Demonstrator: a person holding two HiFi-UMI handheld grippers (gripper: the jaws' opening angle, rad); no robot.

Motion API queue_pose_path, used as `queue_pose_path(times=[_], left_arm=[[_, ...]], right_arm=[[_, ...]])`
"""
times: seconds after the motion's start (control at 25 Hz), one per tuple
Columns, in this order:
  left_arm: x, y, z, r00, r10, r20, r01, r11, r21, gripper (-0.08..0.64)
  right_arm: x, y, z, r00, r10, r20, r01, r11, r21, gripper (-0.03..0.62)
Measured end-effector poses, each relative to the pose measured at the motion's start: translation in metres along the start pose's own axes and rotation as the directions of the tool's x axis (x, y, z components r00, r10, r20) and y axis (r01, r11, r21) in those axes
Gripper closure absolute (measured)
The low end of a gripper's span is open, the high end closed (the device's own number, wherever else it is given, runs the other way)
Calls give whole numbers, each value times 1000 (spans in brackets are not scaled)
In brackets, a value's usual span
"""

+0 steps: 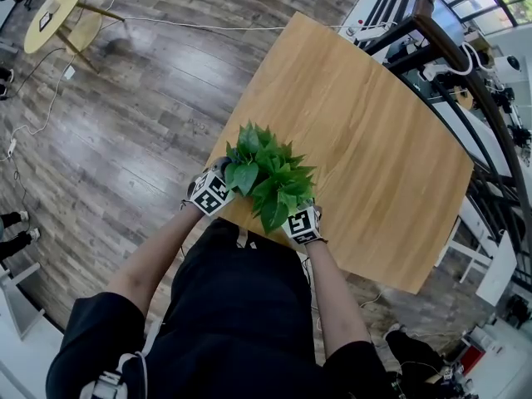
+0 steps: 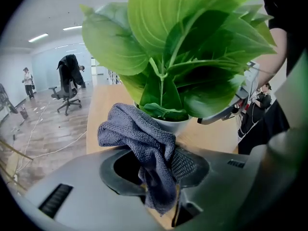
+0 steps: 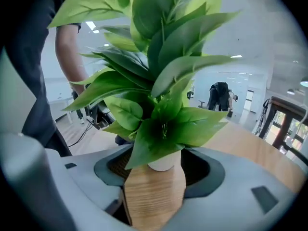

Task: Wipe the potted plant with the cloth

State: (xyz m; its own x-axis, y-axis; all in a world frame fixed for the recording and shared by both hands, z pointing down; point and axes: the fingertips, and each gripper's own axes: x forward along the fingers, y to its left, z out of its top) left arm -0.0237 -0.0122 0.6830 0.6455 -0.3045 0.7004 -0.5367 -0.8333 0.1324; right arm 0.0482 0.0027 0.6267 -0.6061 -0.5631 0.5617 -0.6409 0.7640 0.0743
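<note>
A potted plant (image 1: 268, 177) with broad green leaves stands near the front edge of the wooden table (image 1: 366, 131). My left gripper (image 1: 214, 191) sits at its left side, shut on a grey cloth (image 2: 144, 148). The cloth bunches up against the white pot (image 2: 169, 124) just below the leaves (image 2: 183, 47). My right gripper (image 1: 302, 223) is at the plant's right front. In the right gripper view it (image 3: 161, 172) stands open, with the small white pot (image 3: 162, 164) between its spread jaws and a gap on each side. Leaves (image 3: 159, 81) fill that view.
The table's near edge lies just under both grippers, with the person's body close behind. A small round yellow table (image 1: 56, 15) and cables (image 1: 50, 106) are on the wood floor at the far left. Metal frames and equipment (image 1: 465, 56) line the right side.
</note>
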Motion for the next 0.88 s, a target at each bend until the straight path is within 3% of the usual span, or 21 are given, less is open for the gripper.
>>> queue_pose_path(times=[0.28,0.44,0.68,0.88], left_arm=[[2,-28,-3,999,-47,6,47,998,29,397],[4,-43,-8,997,-72,3,72,997,8,397],[6,-39,-4,999,-50,9,50,999,1,397],[7,-20,-2,999,-31,11,31,999,-15,397]], right_arm=[[3,-3,-13,995,-99,-20,101,991,86,314],[7,-4,-10,994,-107,-5,107,989,103,314],[-2,8,-13,997,-80,-20,81,993,80,314],[-14,38,-15,999,36,-28,-35,998,47,314]])
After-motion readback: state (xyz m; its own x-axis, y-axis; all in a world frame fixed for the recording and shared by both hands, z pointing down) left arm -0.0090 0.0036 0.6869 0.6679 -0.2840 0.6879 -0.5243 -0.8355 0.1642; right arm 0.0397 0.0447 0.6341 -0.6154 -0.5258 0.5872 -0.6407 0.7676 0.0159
